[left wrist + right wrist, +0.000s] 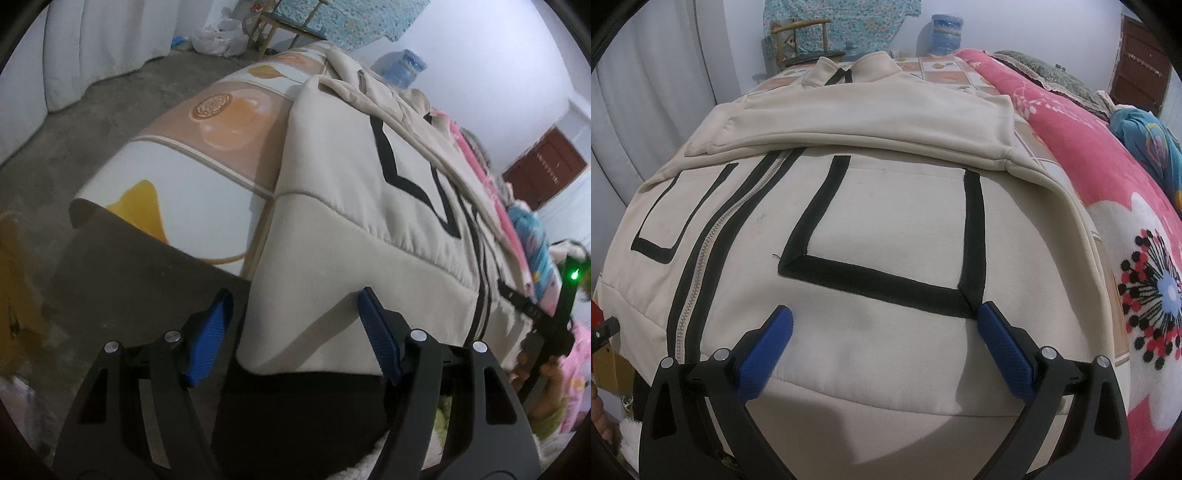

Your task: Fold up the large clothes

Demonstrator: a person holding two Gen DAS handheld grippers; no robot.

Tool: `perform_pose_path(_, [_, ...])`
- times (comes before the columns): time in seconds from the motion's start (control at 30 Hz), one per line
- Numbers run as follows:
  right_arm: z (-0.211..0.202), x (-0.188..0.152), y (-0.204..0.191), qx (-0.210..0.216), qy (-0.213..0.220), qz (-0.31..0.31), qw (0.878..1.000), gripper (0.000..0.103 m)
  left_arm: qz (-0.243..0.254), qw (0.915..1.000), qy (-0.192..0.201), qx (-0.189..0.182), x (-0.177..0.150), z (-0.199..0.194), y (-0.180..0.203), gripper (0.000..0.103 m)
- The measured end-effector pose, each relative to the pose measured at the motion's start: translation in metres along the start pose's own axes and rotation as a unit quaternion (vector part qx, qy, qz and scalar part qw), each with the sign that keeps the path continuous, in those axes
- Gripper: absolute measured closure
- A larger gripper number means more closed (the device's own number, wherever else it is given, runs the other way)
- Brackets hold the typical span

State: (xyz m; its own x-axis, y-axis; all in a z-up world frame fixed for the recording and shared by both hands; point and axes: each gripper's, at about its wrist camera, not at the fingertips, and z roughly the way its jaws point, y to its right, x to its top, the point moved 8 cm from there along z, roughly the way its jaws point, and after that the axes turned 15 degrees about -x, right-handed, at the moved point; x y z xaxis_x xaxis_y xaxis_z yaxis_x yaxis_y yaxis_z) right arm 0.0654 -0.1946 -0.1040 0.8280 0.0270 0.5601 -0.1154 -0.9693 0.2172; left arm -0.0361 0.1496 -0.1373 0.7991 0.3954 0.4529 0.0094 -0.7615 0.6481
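Note:
A cream zip jacket with black-trimmed pockets lies flat on the bed, collar far, hem near, both sleeves folded across its chest. It also shows in the left wrist view. My left gripper is open, its blue fingers either side of the hem's left corner at the bed edge. My right gripper is open just above the hem band, below the right pocket. Neither holds cloth. The right gripper's black body shows at the far right of the left wrist view.
The bed carries a patterned orange and white sheet and a pink floral blanket at the right. Grey concrete floor lies left of the bed. A blue water bottle, a wooden chair and white curtains stand beyond.

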Motion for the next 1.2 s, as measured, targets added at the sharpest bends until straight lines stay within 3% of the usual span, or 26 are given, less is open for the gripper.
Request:
perform_pose_path(0.13, [0.0, 0.0, 0.0, 0.0, 0.0, 0.0, 1.0, 0.006, 0.003, 0.9999, -0.005, -0.014, -0.003, -0.001, 0.008, 0.053])
perform_pose_path(0.3, [0.0, 0.0, 0.0, 0.0, 0.0, 0.0, 1.0, 0.006, 0.062, 0.9979, -0.008, 0.018, -0.009, -0.02, 0.029, 0.079])
perform_pose_path(0.43, [0.0, 0.0, 0.0, 0.0, 0.002, 0.0, 1.0, 0.006, 0.129, 0.9904, -0.002, 0.048, -0.006, -0.032, 0.054, 0.079])
perform_pose_path(0.57, [0.0, 0.0, 0.001, 0.0, 0.009, 0.002, 1.0, 0.006, 0.182, 0.9748, -0.02, 0.128, -0.007, -0.018, 0.058, 0.079])
perform_pose_path(0.7, [-0.001, -0.002, 0.001, 0.004, 0.014, -0.002, 1.0, 0.006, 0.211, 0.9587, -0.038, 0.186, -0.01, -0.011, 0.055, 0.088])
perform_pose_path(0.97, [-0.012, -0.009, 0.015, 0.051, -0.022, -0.018, 0.998, 0.006, 0.248, 0.9404, -0.036, 0.229, -0.012, -0.013, 0.061, 0.091])
perform_pose_path(1.1, [-0.029, -0.02, 0.039, 0.089, -0.041, -0.004, 0.995, 0.006, 0.251, 0.9387, -0.037, 0.233, -0.011, -0.011, 0.061, 0.092])
perform_pose_path(1.2, [-0.041, -0.033, 0.054, 0.093, -0.054, -0.007, 0.994, 0.006, 0.252, 0.9386, -0.036, 0.233, -0.012, -0.011, 0.061, 0.091])
